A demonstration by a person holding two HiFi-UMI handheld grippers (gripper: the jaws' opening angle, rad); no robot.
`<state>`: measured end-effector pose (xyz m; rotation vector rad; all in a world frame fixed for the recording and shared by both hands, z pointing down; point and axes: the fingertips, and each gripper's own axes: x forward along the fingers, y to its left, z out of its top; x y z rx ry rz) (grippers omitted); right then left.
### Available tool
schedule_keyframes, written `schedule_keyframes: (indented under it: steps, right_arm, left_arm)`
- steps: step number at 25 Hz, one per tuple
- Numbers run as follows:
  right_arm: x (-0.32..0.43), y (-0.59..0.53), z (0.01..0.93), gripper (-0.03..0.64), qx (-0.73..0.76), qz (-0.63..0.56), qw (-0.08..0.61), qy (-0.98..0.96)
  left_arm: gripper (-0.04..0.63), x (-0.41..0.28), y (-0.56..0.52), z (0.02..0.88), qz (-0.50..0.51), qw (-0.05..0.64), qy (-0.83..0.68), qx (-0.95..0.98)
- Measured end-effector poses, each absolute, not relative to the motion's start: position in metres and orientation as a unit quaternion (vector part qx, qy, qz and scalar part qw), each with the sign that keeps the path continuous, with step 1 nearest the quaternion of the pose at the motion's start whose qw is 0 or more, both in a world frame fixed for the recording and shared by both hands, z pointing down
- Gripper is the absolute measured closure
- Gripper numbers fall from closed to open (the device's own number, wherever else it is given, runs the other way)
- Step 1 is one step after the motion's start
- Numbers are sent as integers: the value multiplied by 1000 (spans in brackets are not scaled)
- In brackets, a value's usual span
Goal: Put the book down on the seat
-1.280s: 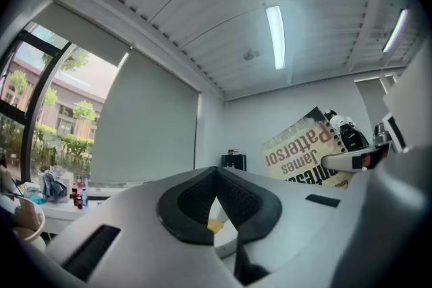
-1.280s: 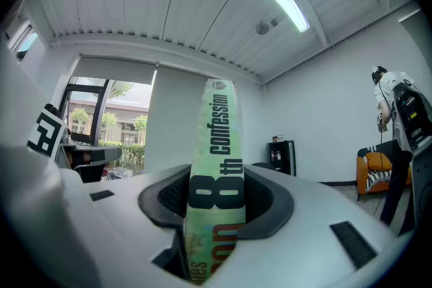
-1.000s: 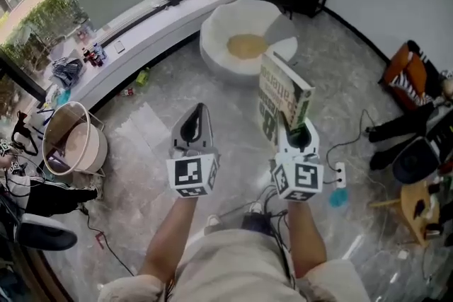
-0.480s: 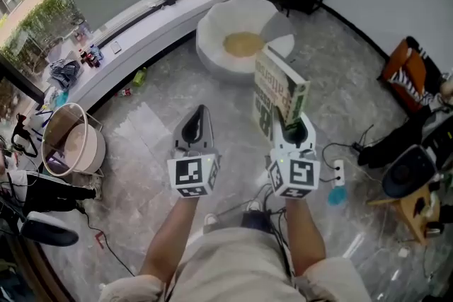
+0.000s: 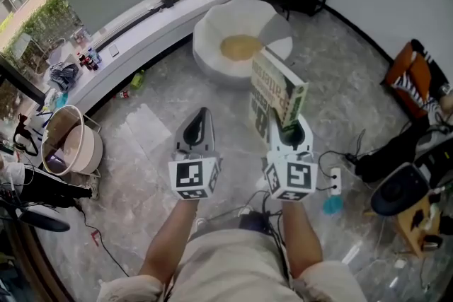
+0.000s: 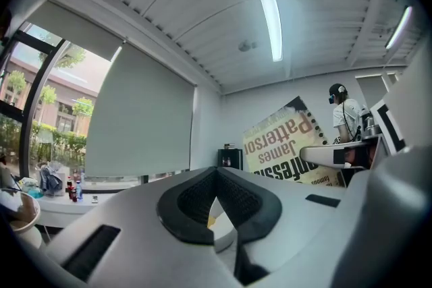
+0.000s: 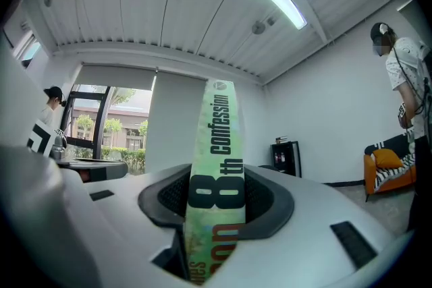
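Book (image 5: 274, 87) clamped upright at lower end by right gripper (image 5: 289, 125), off the floor, short of round white seat (image 5: 212, 28); likely ready for lowering flat. Left gripper (image 5: 200, 117) closed, empty, spare alongside.

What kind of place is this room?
Probably a lounge or break room in an office-like building: a polished stone floor, a round white seat beside a long curved window ledge, and an orange sofa by the wall.

Tool (image 6: 216, 173) tips together, book (image 6: 287, 145) beyond
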<state>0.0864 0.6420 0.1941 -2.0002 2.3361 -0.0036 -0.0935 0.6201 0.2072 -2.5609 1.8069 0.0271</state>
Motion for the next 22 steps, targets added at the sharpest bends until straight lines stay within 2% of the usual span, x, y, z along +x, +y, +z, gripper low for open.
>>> schedule_keyframes:
  steps: [11,22]
  right_arm:
    - [131,586,203,454,-637,-17,34,770]
    - [105,489,200,454,-642,-12,23,766]
  left_arm:
    - [591,-54,571,212,0,10,592,-806]
    - [591,-72,472,209,10,10,579,-815]
